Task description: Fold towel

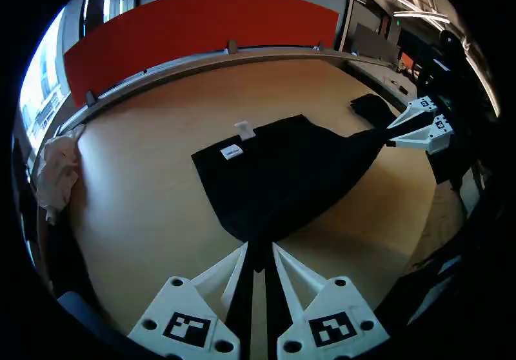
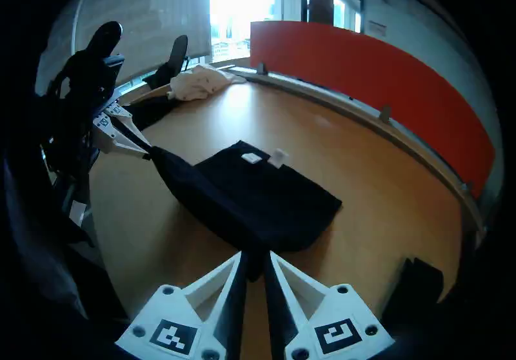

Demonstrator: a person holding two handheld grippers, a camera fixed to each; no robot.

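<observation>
Black towel (image 1: pixel 284 173), wood table (image 1: pixel 142 186), red partition (image 1: pixel 193 24)

My left tool (image 1: pixel 261 257) has two white plastic fingers (image 1: pixel 222 275), each a tapering wedge braced by slanted ribs, with black strips lining the inner faces. At the wide base of each finger sits a square black-and-white marker (image 1: pixel 187 330), ringed by small round screw holes (image 1: pixel 177 282). My right tool (image 2: pixel 255 263) is built the same: white ribbed fingers, black lining, one marker per finger. Seen from across, each tool carries a bulky black body (image 2: pixel 87 76) behind its fingers.
</observation>
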